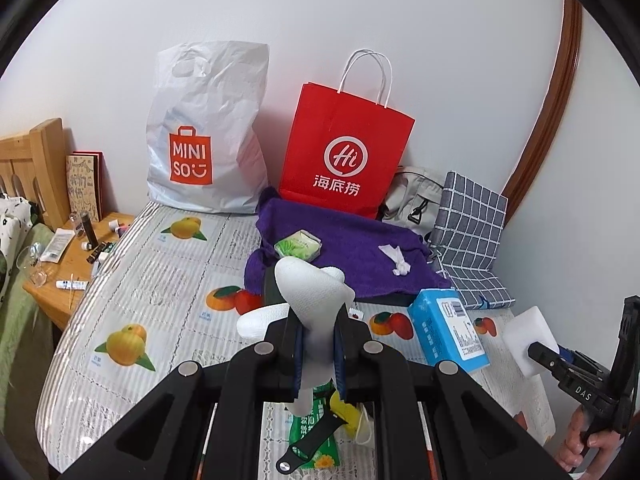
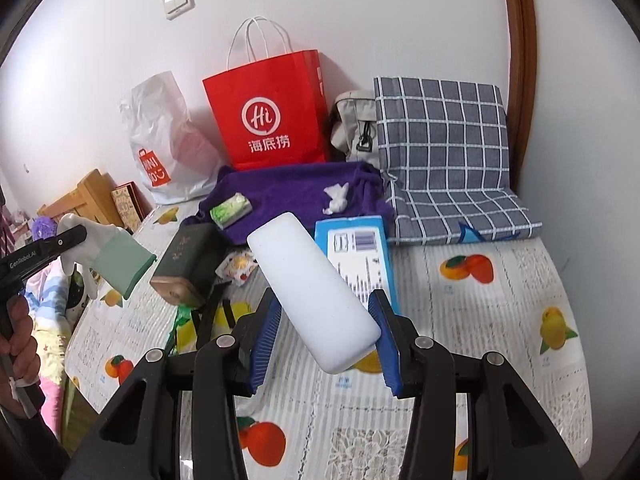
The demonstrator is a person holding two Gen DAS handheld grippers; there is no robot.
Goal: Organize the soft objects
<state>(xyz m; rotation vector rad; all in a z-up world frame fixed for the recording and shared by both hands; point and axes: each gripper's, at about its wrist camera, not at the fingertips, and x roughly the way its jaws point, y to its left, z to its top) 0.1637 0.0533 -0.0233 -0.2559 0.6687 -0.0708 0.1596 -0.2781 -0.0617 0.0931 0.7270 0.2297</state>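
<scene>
1. Sponge [image 2: 312, 292], a white block, is clamped in the right gripper [image 2: 324, 344], long axis slanting away up-left over the table [image 2: 500, 380].
2. Left gripper [image 1: 316, 344] pinches a white sock [image 1: 310, 292].
3. Red paper bag [image 2: 268, 116] stands ahead of both, likely nearer the right.

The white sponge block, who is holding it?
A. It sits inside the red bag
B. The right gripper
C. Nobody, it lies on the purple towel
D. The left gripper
B: the white sponge block is pinched between the blue pads of the right gripper, lifted above the fruit-print table cover, while the left gripper holds a white sock.
</scene>
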